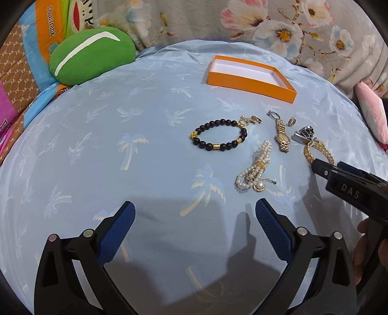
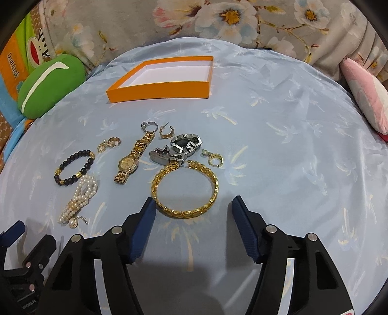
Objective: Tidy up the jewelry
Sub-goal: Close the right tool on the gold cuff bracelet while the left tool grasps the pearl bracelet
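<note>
An empty orange box [image 2: 157,89] with a white inside stands at the back of the blue cloth; it also shows in the left wrist view [image 1: 249,83]. Jewelry lies loose in front of it: a dark bead bracelet [image 2: 74,167], a pearl bracelet [image 2: 78,200], a gold watch [image 2: 132,161], a silver watch [image 2: 180,147], a gold bangle [image 2: 185,187], rings and earrings [image 2: 110,143]. My right gripper [image 2: 192,206] is open, just before the bangle. My left gripper [image 1: 195,208] is open and empty, short of the pearl bracelet [image 1: 253,169].
A green cushion [image 1: 91,54] lies at the back left. A pink pillow [image 2: 368,99] lies at the right edge. Floral fabric [image 2: 242,21] runs along the back. The right gripper's body [image 1: 351,186] reaches in over the bangle in the left wrist view.
</note>
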The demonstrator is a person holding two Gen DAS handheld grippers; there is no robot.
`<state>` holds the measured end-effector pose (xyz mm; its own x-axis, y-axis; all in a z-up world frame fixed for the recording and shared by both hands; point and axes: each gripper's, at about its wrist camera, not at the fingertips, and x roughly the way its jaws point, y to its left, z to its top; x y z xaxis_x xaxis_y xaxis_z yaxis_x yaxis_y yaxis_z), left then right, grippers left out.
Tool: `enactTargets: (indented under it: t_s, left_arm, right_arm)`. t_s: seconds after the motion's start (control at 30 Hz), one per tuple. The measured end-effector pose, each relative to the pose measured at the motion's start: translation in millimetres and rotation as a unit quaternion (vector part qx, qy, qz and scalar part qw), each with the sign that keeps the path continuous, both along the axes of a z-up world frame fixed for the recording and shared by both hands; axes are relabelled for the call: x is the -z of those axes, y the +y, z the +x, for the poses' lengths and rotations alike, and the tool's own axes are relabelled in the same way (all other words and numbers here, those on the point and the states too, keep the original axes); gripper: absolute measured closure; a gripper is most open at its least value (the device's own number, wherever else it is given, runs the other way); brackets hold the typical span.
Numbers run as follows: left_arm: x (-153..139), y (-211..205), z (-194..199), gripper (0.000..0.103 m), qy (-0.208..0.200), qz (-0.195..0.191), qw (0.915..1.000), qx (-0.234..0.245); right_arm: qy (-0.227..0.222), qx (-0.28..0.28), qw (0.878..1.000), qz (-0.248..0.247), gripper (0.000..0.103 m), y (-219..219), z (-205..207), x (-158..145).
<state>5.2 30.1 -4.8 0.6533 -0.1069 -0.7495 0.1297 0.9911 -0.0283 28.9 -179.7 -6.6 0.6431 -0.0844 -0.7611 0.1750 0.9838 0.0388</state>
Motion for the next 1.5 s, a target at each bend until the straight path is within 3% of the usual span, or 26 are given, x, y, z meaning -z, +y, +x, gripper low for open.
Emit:
enactTargets:
  t_s: [0.1, 0.57, 0.73, 0.8, 1.03, 1.1, 1.3, 1.5]
  left_arm:
    - [1, -2, 2, 0.006, 0.004, 0.0, 1.0, 0.005]
    - [-7, -25, 19, 0.006, 0.0, -0.011, 0.9994, 0.034]
    - [-2, -45, 31, 0.007, 0.004, 0.017, 0.9991, 0.039]
    - [1, -49, 34, 0.024, 0.009, 0.021, 0.9988, 0.042]
    - [1, -53, 37, 0.04, 0.004, 0.025, 0.9987, 0.044]
    - [0, -53, 36, 0.054, 0.001, 0.023, 0.9987, 0.045]
    - [-2, -56, 34, 0.085, -0.003, 0.021, 0.998, 0.059]
    - [-4, -52, 30, 0.089, 0.003, 0.007, 0.9979, 0.064]
  right_arm:
    - [0.0, -0.005, 1.0, -0.004, 0.051, 2, 3, -1]
    - [-0.007, 0.015, 1.0, 0.003, 0.053, -13, -13, -4]
    - [-0.005, 0.031, 0.999, 0.015, 0.053, -28, -26, -2]
    - [-0.008, 0.032, 0.999, 0.021, 0.053, -30, -27, -2]
    - [-0.007, 0.03, 0.999, 0.018, 0.053, -28, -27, -2]
    - [-0.007, 0.03, 0.999, 0.017, 0.053, -28, -27, -2]
    - [-0.008, 0.03, 0.999, 0.017, 0.053, -28, -27, -2]
    - [-0.013, 0.03, 0.999, 0.014, 0.053, -24, -33, -5]
